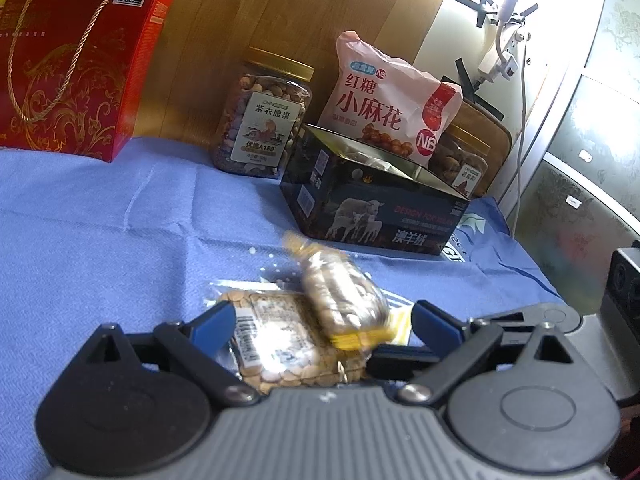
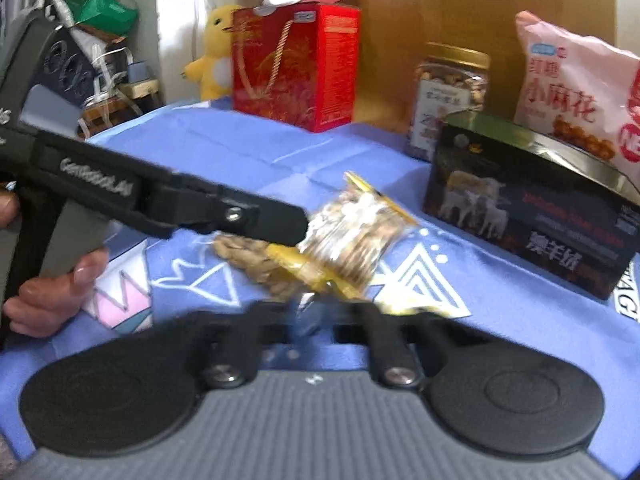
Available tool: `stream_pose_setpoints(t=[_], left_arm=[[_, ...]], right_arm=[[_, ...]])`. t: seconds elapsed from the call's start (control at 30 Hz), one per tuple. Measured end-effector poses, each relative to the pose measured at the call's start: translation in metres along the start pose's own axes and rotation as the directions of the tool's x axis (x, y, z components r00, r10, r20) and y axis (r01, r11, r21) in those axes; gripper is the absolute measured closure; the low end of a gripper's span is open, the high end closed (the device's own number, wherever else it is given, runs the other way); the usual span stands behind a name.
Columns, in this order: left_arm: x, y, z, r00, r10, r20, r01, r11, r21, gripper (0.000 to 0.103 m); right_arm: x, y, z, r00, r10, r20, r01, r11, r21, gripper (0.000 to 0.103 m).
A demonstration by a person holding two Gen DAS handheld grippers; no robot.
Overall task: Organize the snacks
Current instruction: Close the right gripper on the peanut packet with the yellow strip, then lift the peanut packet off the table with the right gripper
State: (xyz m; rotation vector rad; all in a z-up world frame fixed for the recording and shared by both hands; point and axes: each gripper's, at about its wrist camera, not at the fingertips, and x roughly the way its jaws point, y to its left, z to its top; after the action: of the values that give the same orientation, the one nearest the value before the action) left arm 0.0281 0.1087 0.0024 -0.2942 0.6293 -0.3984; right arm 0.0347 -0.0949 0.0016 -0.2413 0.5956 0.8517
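My right gripper (image 2: 320, 304) pinches a yellow-edged snack packet (image 2: 352, 236) lifted over the blue cloth (image 2: 240, 152).
My left gripper (image 1: 320, 320) points downward, jaws spread wide and touching nothing, straddling a flat nut packet (image 1: 276, 344) lying on the cloth's near side. Toward the far edge stand a black open box (image 1: 372, 208), a nut jar (image 1: 260, 120), a pink bag (image 1: 384, 100) and a red gift box (image 1: 76, 64), wood panelling behind.

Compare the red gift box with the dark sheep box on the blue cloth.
The red gift box stands tall and closed, with a gold rope handle; the dark sheep box lies low and long with its top open. A plush toy sits on the red one; a pink snack bag leans behind the dark one. Both rest on the blue cloth.
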Motion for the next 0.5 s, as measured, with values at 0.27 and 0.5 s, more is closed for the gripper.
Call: stream_pose_setpoints(t=[0.27, 0.5], left_arm=[[0.0, 0.001, 0.001, 1.0, -0.001, 0.002, 0.001, 1.0, -0.005, 0.005], [-0.01, 0.012, 0.006, 0.998, 0.021, 0.059, -0.017, 0.998, -0.057, 0.005]], right_arm=[[-0.009, 0.007, -0.007, 1.0, 0.011, 0.002, -0.011, 1.0, -0.026, 0.101], [-0.021, -0.005, -0.003, 1.0, 0.008, 0.02, -0.009, 0.999, 0.047, 0.096]])
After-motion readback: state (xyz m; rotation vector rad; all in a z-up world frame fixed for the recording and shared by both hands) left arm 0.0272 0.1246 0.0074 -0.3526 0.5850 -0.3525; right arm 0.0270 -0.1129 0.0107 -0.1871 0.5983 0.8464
